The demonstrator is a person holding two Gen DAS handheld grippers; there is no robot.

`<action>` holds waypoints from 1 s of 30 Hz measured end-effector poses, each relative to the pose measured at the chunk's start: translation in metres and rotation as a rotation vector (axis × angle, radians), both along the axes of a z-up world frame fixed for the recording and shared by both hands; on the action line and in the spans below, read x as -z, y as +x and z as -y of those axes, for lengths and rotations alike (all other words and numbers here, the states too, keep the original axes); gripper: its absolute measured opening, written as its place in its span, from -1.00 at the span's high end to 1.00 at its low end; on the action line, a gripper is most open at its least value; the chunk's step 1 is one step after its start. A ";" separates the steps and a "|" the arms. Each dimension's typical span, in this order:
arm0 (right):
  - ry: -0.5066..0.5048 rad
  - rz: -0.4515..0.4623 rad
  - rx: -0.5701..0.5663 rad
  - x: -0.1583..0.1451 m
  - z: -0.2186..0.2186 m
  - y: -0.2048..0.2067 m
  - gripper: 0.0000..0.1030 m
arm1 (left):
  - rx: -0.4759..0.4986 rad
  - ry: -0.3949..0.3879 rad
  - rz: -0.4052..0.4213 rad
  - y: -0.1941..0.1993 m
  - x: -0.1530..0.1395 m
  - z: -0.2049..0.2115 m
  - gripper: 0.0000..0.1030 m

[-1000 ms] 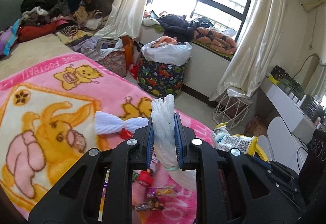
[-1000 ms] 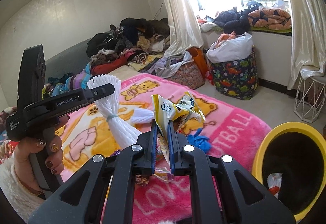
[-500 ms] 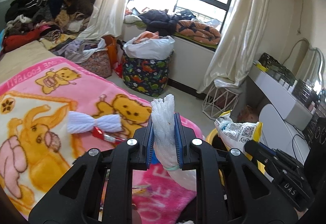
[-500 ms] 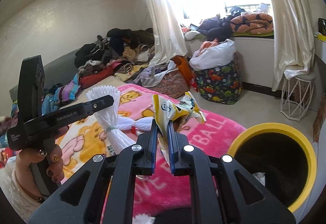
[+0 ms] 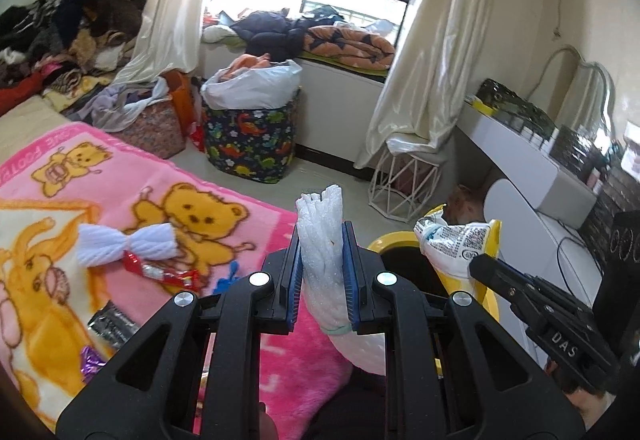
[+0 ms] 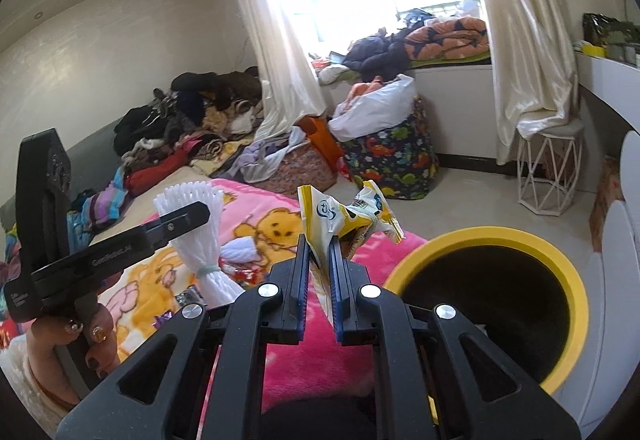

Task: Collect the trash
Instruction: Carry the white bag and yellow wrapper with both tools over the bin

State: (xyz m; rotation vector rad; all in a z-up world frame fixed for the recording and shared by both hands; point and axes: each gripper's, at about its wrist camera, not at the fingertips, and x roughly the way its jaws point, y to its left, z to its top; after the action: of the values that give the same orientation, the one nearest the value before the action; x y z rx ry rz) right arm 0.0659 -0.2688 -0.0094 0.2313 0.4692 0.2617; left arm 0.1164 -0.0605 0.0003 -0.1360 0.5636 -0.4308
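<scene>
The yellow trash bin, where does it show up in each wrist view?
Left wrist view: the yellow trash bin sits right of centre, mostly hidden behind the left claw and the snack wrapper.
Right wrist view: the bin fills the lower right, dark mouth open.
Shared landmark: the dinosaur-print basket, upper middle in both.

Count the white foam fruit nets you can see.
2: one white foam net is clamped in the left hand-held gripper, another foam net lies on the pink blanket. More may be hidden.
</scene>
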 end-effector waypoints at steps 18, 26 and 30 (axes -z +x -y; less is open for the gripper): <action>0.072 -0.016 0.184 0.014 0.078 -0.012 0.81 | 0.120 0.060 0.030 0.004 -0.001 0.079 0.76; 0.106 -0.039 0.245 0.026 0.104 -0.014 0.81 | 0.161 0.098 0.037 0.011 0.003 0.112 0.76; 0.117 -0.046 0.265 0.031 0.112 -0.016 0.81 | 0.178 0.117 0.034 0.013 0.007 0.127 0.76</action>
State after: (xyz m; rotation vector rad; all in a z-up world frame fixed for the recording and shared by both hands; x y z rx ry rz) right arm 0.0502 -0.3810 -0.0406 0.4105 0.4641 0.0241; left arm 0.1294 -0.1877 -0.0071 0.0345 0.5681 -0.5704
